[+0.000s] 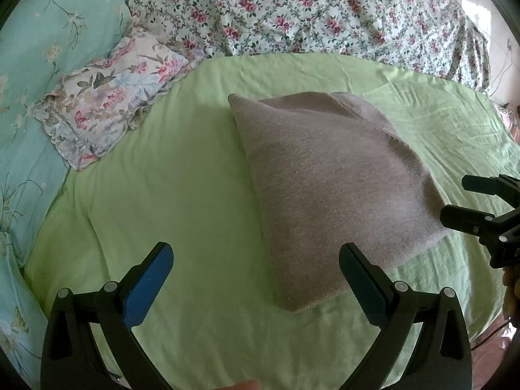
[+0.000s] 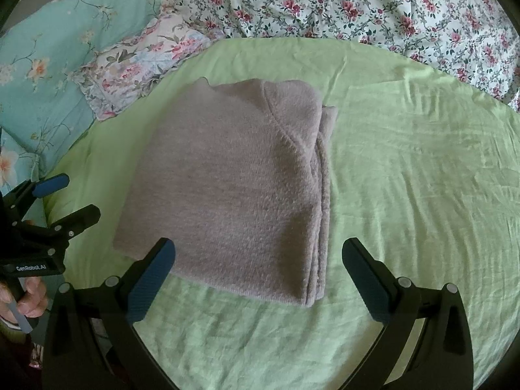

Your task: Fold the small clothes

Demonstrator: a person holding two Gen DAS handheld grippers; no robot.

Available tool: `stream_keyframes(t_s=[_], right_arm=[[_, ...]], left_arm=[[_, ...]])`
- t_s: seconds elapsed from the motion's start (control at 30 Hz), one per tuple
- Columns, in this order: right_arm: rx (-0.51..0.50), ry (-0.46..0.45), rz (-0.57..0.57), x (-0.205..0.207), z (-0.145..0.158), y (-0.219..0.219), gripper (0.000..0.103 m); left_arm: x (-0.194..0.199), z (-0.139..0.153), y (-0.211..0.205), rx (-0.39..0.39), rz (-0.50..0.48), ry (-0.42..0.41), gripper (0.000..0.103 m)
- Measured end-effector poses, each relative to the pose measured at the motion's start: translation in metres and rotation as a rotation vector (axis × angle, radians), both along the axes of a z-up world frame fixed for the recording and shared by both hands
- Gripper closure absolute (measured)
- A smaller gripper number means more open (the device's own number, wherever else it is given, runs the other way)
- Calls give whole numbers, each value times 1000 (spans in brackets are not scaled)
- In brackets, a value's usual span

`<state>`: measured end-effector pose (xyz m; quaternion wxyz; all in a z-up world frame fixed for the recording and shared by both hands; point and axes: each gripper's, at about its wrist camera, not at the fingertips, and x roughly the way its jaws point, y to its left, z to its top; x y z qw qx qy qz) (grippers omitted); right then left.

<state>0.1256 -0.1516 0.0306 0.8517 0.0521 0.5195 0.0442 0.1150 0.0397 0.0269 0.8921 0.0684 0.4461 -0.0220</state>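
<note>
Grey knitted cloth, a folded sweater (image 2: 234, 188), is laid flat on the green sheet (image 2: 406, 169), with its stacked layers shown along the right edge in the right wrist view. How many layers are folded under cannot be counted, and the garment's sleeves are hidden inside the fold. The floral pillow (image 1: 107, 97) is partly covered by the turquoise quilt (image 1: 39, 65), and the flowered bedspread (image 2: 357, 3) is cut off by the lens rim. The left gripper (image 1: 256, 276) is held wide apart above the sheet, with nothing between its blue pads; its right finger seems to overlap the sweater's near corner, though contact cannot be judged. The right gripper (image 2: 258, 269) is likewise spread wide and empty, poised over the sweater's near edge. A hand (image 2: 31, 295) is seen wrapped around the left gripper's handle.
</note>
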Motion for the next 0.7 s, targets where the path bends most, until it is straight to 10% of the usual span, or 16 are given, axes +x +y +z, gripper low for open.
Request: stream_keyframes(t_s=[0.7], right_arm=[[0,-3,-2,-3,2,-3,1]], left_arm=[[-1,3,-3,8,-11,-14,1]])
